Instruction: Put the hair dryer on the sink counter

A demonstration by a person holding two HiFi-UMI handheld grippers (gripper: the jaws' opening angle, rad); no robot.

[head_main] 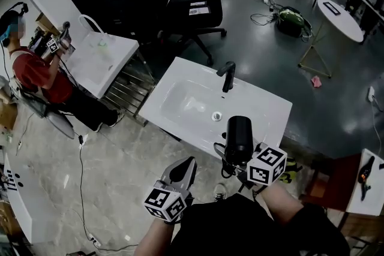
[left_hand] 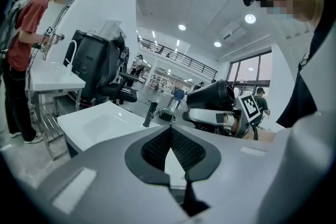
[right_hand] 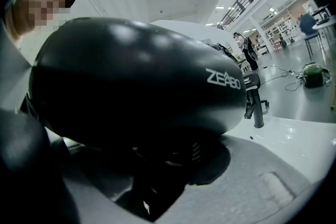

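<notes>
My right gripper [head_main: 235, 159] is shut on a black hair dryer [head_main: 239, 136], which it holds over the near right edge of the white sink counter [head_main: 174, 90]. The dryer's barrel points toward the basin and the black faucet [head_main: 227, 76]. In the right gripper view the dryer [right_hand: 136, 76] fills most of the frame, with the counter [right_hand: 294, 131] and faucet [right_hand: 255, 102] beyond it. My left gripper [head_main: 183, 172] hangs shut and empty in front of the counter's near edge. From the left gripper view [left_hand: 170, 136] the dryer [left_hand: 212, 96] shows at the right and the counter [left_hand: 79, 120] at the left.
A person in a red shirt [head_main: 36, 72] works at a second white sink [head_main: 105, 60] on the left. A black office chair [head_main: 192, 12] stands behind the counter. Cables lie on the floor. A red chair [head_main: 336, 180] is at the right, and a white round table [head_main: 341, 18] at the far right.
</notes>
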